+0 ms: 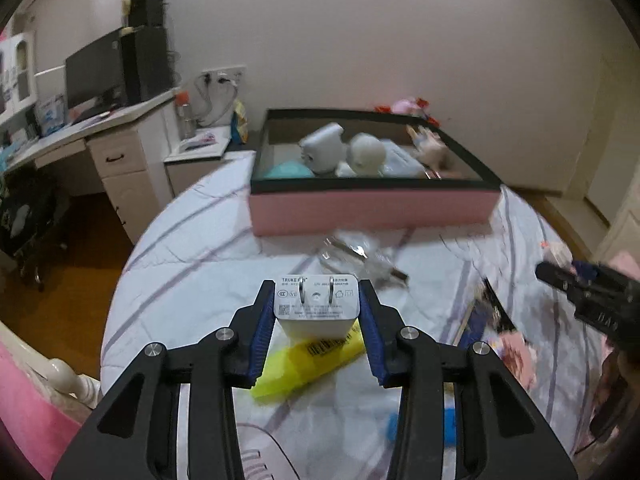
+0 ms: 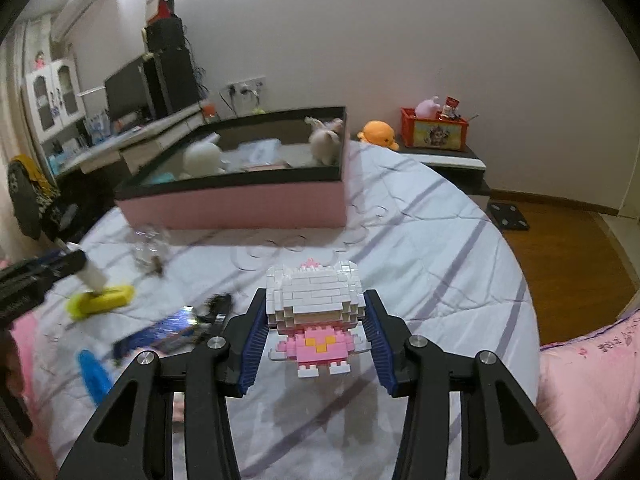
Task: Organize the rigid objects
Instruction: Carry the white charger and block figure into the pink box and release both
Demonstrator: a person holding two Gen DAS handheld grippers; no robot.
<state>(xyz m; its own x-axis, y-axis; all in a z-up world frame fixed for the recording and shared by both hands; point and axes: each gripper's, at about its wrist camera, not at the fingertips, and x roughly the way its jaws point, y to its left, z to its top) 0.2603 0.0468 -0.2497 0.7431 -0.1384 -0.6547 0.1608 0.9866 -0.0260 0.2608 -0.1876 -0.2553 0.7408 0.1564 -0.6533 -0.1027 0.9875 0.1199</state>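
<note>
Two things lifted off the bed (image 1: 192, 264): left tool (image 1: 318, 306) clamped on a white charger (image 1: 316, 304), right tool (image 2: 316, 312) clamped on a brick figure (image 2: 316, 304). Ahead of both, pink box (image 1: 372, 210) already holding several things. Still left below: yellow marker (image 1: 304, 364), clear glass piece (image 1: 356, 252), blue items.

So the box (image 1: 372, 208) sits on the bed (image 1: 200, 264) toward its far edge, with a charger (image 1: 322, 148) and toys inside. A plastic bag (image 1: 360, 254) lies just in front of it, and a marker (image 1: 308, 360) nearer the bed's left edge.
</note>
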